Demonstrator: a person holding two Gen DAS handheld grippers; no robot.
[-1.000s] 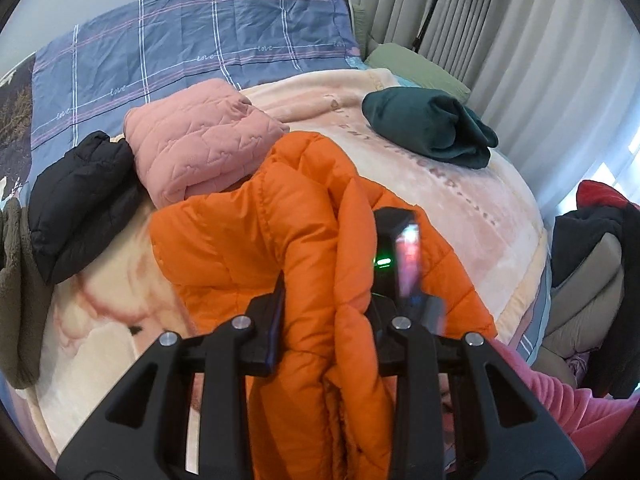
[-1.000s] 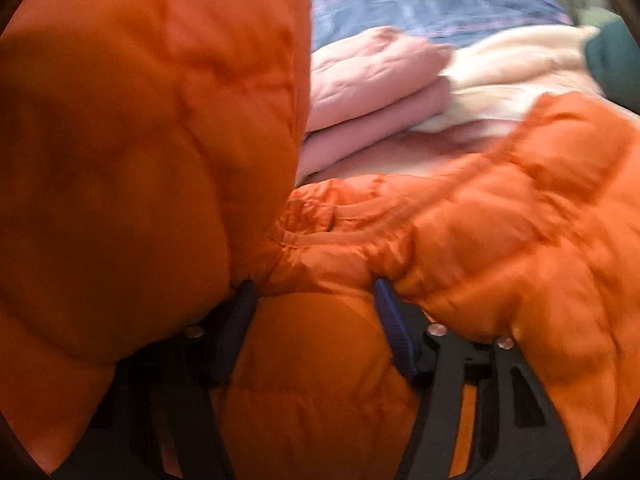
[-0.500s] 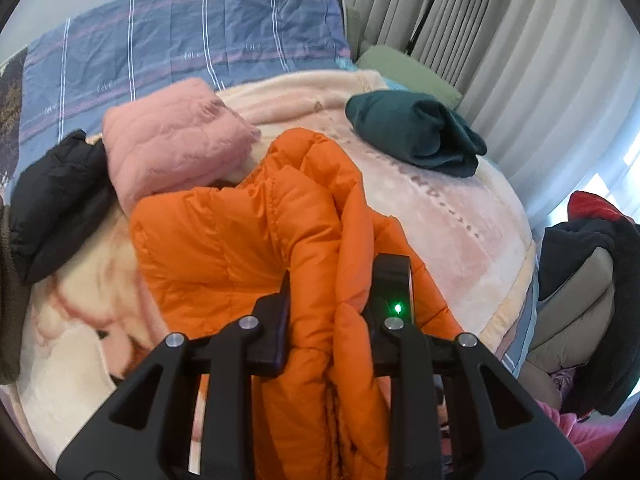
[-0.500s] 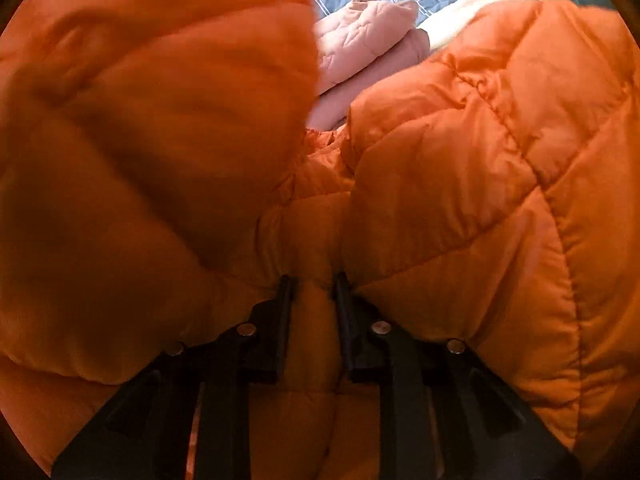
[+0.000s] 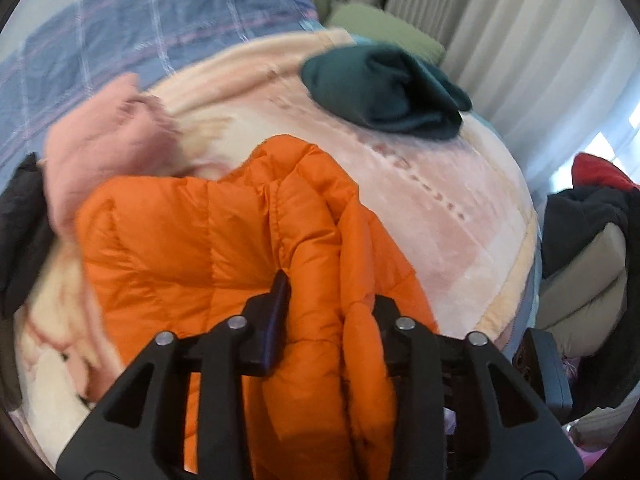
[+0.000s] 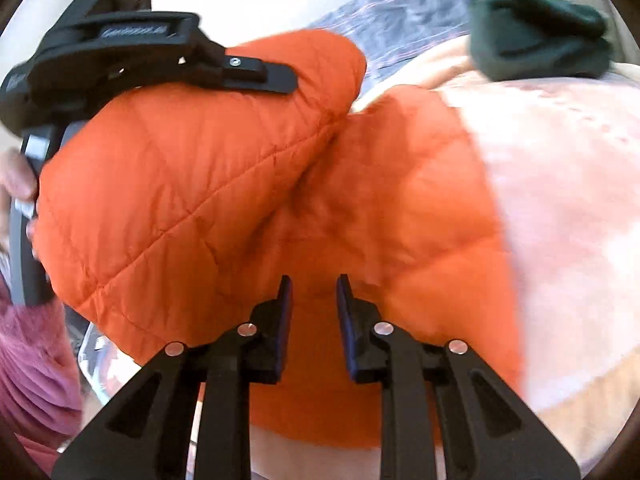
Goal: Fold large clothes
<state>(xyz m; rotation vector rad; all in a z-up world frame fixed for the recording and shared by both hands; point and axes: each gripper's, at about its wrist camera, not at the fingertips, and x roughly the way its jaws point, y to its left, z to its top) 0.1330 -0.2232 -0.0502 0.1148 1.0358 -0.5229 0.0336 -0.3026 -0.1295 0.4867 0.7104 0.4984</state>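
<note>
An orange quilted puffer jacket (image 5: pixel 192 252) lies bunched on the pink blanket at the near edge of the bed. My left gripper (image 5: pixel 328 304) is shut on a thick fold of the jacket, which fills the gap between its fingers. In the right wrist view the jacket (image 6: pixel 224 184) fills the middle, and the left gripper (image 6: pixel 240 70) shows at the upper left, clamped on a raised fold. My right gripper (image 6: pixel 314 292) is shut on a narrow pinch of the jacket's lower part.
On the bed lie a folded pink jacket (image 5: pixel 100 144), a black garment (image 5: pixel 20 224) at the left edge and a dark green garment (image 5: pixel 384 92) at the back right. A pile of clothes (image 5: pixel 592 240) sits right of the bed. Curtains (image 5: pixel 520 36) hang behind.
The left gripper has carried its fold further over the bed, and both views are blurred by motion. The right gripper has pulled back with its pinch of jacket, and the blanket now shows.
</note>
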